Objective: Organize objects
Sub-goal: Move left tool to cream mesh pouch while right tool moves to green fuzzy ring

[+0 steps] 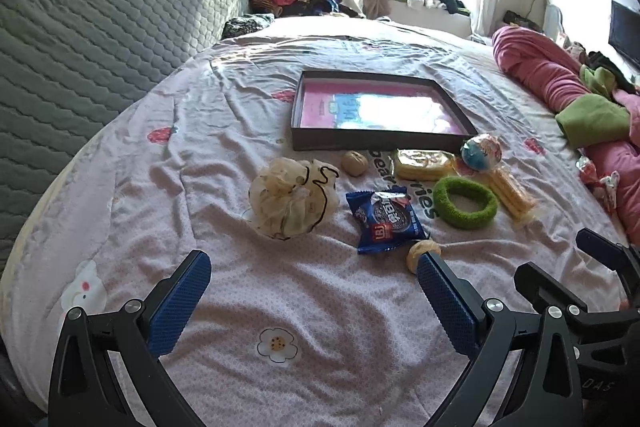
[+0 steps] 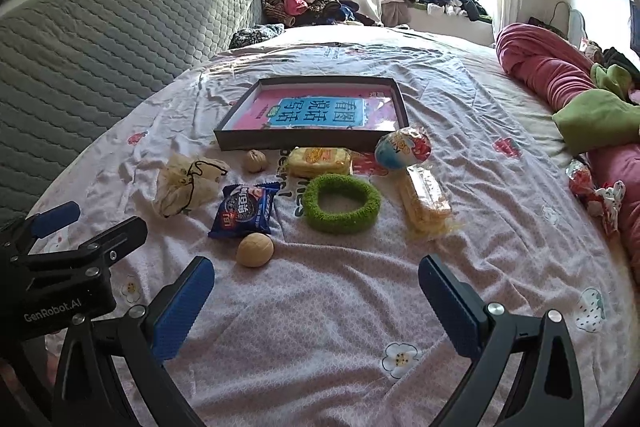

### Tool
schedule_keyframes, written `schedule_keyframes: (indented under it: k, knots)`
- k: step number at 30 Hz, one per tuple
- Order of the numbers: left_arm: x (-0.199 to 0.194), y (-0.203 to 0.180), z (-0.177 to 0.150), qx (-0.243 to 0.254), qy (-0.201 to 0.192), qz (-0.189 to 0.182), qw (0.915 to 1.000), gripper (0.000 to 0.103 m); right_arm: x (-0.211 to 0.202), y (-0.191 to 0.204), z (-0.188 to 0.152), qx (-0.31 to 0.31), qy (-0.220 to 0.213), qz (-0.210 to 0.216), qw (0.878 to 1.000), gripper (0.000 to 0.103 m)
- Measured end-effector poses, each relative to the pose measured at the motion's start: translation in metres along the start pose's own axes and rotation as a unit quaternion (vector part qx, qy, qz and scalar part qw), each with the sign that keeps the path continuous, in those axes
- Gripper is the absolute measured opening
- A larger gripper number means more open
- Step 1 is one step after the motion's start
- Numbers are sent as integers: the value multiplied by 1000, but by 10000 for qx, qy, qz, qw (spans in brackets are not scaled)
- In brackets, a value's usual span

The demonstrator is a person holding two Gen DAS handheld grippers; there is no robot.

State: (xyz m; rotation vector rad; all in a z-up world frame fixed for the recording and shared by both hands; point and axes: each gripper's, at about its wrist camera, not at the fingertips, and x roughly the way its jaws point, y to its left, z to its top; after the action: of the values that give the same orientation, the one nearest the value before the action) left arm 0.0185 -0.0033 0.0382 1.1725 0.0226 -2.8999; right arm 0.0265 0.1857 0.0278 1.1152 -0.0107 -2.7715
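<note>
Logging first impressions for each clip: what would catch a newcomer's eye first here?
Probably the shallow dark box in the middle of the bed, with a pink and blue book lying in it. In front of it lies a scatter of small things: a fuzzy green ring, a blue cookie packet and a colourful egg. Both the left gripper and the right gripper hover wide open, empty.

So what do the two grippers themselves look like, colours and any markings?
Both match: the left gripper and right gripper have black angular frames with triangular cut-outs and silver round bolts. Their fingers carry blue pads with a fine knurled texture. The right wrist view shows white "GenRobot.AI" lettering on the left gripper's black body. No cables or sleeves show.
</note>
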Motion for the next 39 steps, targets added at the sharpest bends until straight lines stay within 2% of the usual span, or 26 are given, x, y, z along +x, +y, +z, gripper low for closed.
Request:
schedule_keyframes:
  k: [8, 20, 24, 39]
  knots:
    - [-9, 5, 14, -56, 17, -58, 10000, 103, -13, -4, 13, 153, -114, 193, 9996, 103]
    - [-1, 10, 35, -82, 30, -139, 9999, 103, -13, 1, 32, -14, -167, 118, 9998, 103]
    - [11, 12, 41, -58, 116, -216, 9997, 103, -4, 1, 39, -55, -109, 104, 9999, 103]
    - [78, 12, 45, 139, 378, -91, 9991, 103, 62, -4, 48, -192, 329, -115, 9992, 103]
